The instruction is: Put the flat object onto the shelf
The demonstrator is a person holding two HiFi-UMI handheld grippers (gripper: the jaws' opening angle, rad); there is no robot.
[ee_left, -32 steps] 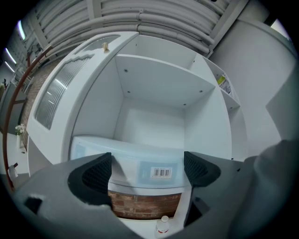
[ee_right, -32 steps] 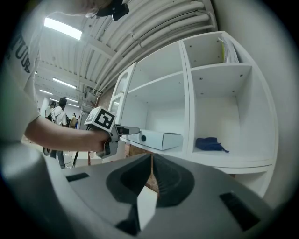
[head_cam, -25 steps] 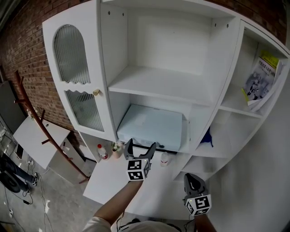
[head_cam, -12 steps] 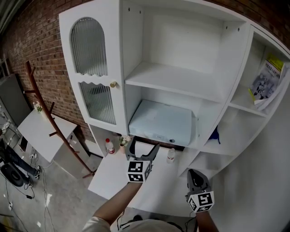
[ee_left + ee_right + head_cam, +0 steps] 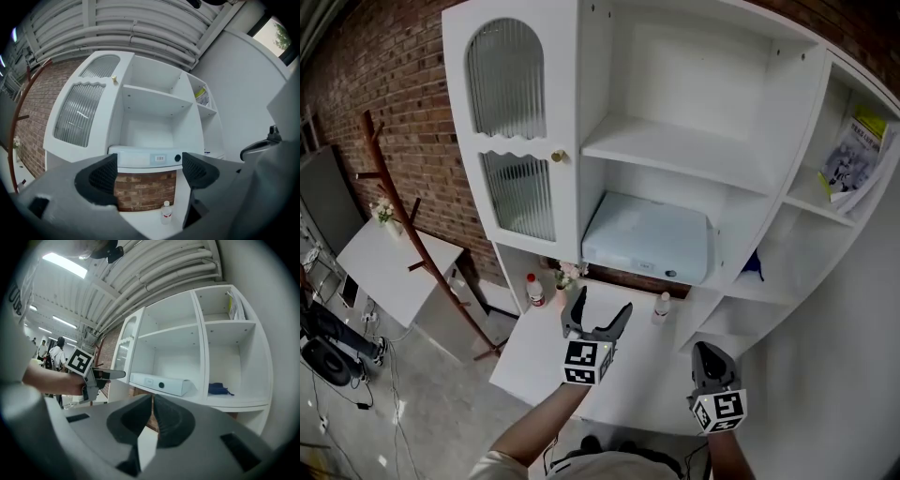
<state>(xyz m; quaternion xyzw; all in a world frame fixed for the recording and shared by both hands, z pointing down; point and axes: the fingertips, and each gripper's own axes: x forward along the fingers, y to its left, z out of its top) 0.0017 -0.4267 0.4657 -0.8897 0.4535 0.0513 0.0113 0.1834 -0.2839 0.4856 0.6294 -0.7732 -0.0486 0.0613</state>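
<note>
One flat box, pale and wide, lies on the lower board of the middle bay of a white cabinet and fills most of that bay's width. Its front face carries a small label and a dark round spot. The board above it is bare.

Left claw is held below and in front of the box, well apart from it, over a white table. Its jaws stand wide apart with nothing gripped. In the left gripper view the box's front shows in the gap just above the two tips, far behind them. A small white bottle stands on the table under the box, just right of this claw.

Right claw is lower and further right, near the table's right front corner and further from the box. Its jaws are pressed together on nothing.

Further out, a blue cloth lies in the right bay, level with the box, and a magazine leans in the bay above it. Left of the box hangs a door with ribbed glass. A red-capped bottle and a small sprig of flowers stand at the table's back edge. A wooden coat stand leans before a brick wall
</note>
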